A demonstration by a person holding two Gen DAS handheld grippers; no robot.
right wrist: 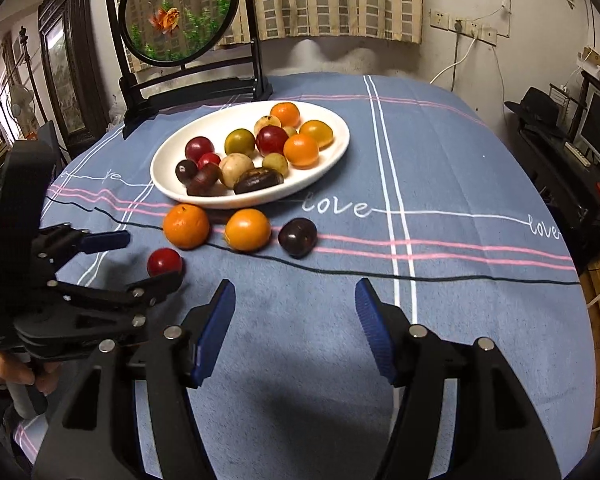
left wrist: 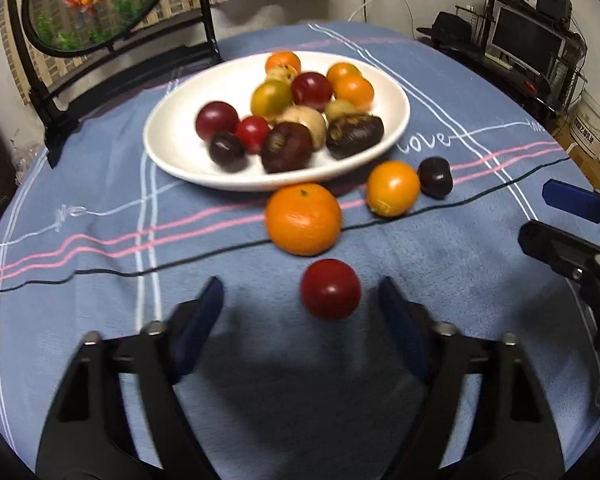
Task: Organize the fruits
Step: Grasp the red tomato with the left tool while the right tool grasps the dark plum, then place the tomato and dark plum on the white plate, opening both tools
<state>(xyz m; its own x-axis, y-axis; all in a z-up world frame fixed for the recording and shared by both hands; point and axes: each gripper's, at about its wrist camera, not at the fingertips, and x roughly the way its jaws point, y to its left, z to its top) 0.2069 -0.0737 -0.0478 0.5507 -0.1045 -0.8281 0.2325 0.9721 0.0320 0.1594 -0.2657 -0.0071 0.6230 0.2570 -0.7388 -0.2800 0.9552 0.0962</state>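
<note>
Blue cloth is covering the table, and white "love" writing is showing on it. The left hand-held gripper is hanging wide open around a red fruit, not touching. The right hand-held gripper is open, holding nothing. The white plate is carrying fruits; an orange is lying just beside it.

One white oval plate sits on the desk, holding thirteen small fruits. Four more lie loose on the cloth at the plate's six o'clock: one tangerine, one orange-yellow fruit, one dark purple plum and one red cherry tomato. Two grippers: left gripper, right gripper.
</note>
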